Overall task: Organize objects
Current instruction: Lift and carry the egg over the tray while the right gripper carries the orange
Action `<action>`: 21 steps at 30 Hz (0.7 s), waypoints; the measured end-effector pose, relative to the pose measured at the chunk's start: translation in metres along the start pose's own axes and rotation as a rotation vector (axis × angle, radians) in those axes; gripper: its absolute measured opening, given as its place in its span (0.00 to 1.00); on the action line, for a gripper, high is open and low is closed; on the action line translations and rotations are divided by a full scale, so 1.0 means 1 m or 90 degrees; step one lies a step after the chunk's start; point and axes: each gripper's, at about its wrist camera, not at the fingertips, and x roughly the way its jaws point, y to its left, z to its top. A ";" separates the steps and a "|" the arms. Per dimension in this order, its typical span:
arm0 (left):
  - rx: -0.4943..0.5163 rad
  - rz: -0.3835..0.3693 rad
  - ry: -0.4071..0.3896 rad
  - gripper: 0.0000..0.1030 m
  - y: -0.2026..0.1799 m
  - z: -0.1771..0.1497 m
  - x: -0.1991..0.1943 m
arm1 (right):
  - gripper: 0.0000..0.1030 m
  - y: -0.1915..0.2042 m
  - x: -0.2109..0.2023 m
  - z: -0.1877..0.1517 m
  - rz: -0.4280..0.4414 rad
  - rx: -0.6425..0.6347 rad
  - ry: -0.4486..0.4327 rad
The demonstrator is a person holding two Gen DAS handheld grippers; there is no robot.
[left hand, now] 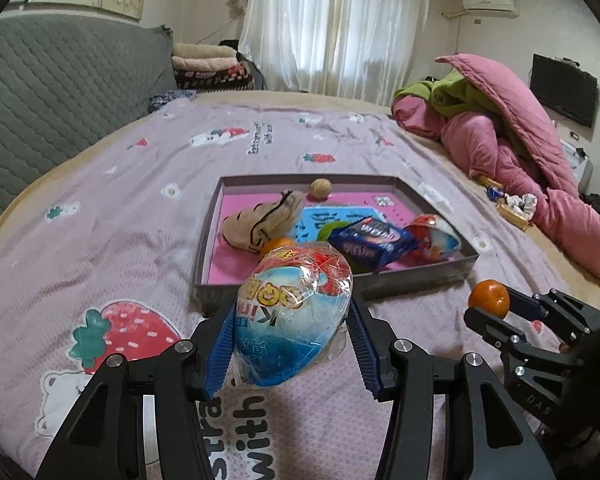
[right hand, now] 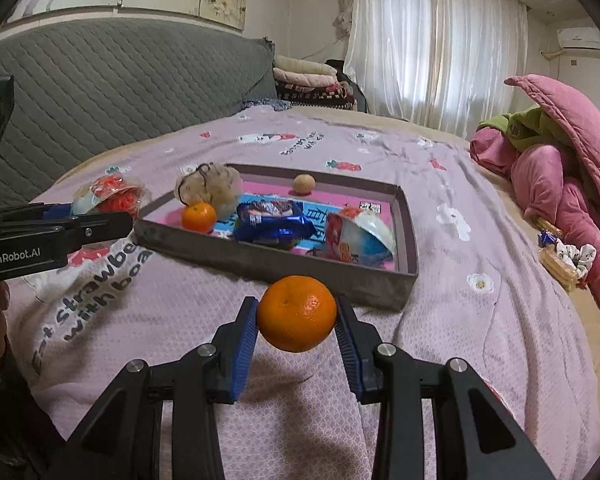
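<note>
the left gripper (left hand: 292, 320) was clamped on a wrapped egg-shaped toy (left hand: 296, 312), which was held clear of the bedspread (left hand: 140, 200). the tray (right hand: 280, 264) lay just ahead of it, and a tangerine (left hand: 278, 245) inside was half hidden behind the toy. the right gripper (right hand: 296, 320) was closed on a mandarin (right hand: 297, 313), also lifted, with the tray's near wall just beyond. the print on a blue packet (right hand: 274, 220) in the tray could not be read.

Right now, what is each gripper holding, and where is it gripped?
The left gripper clamps a wrapped toy egg across its sides. The right gripper pinches an orange across its middle.
</note>
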 end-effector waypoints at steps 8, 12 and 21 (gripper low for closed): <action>0.014 0.004 -0.018 0.53 -0.011 0.008 -0.010 | 0.38 -0.001 -0.012 0.014 0.000 0.008 -0.032; 0.017 0.004 -0.025 0.53 -0.014 0.014 -0.012 | 0.38 -0.001 -0.013 0.023 0.002 0.009 -0.041; 0.016 -0.001 -0.044 0.53 -0.012 0.037 -0.013 | 0.38 -0.007 -0.014 0.046 0.001 0.014 -0.063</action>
